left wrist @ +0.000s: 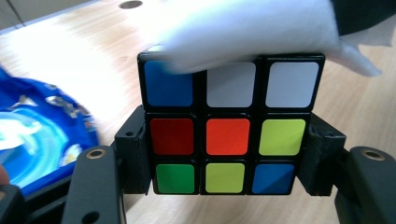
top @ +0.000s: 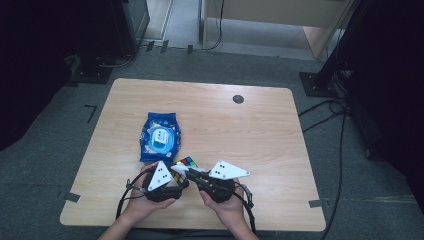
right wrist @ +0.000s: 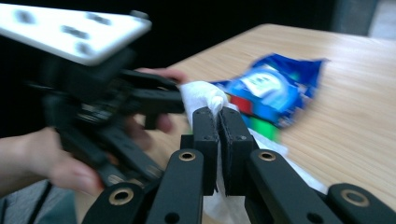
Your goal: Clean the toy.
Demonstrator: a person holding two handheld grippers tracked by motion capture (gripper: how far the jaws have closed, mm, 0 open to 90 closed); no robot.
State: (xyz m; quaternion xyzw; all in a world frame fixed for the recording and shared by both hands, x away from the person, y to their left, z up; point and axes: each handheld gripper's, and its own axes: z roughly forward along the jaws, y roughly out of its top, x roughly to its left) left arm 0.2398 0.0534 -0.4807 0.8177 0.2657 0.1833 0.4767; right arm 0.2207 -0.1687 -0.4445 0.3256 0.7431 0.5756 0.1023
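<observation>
Light wooden table (top: 260,130) with blue plastic snack bag (top: 159,136) left of centre. Near front edge, left tongs (top: 176,176) and right tongs (top: 192,175) meet at multicoloured puzzle cube (top: 187,163); white cloth (top: 179,168) lies against cube.

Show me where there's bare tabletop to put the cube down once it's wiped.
The table's right half is free, from the blue packet across to the right edge, short of the round grommet. It is crowded near the front: both grippers, cube and white wipe cluster there.

I am holding my left gripper (top: 176,176) clamped and my right gripper (top: 192,175) pinched shut, tips nearly meeting.
</observation>
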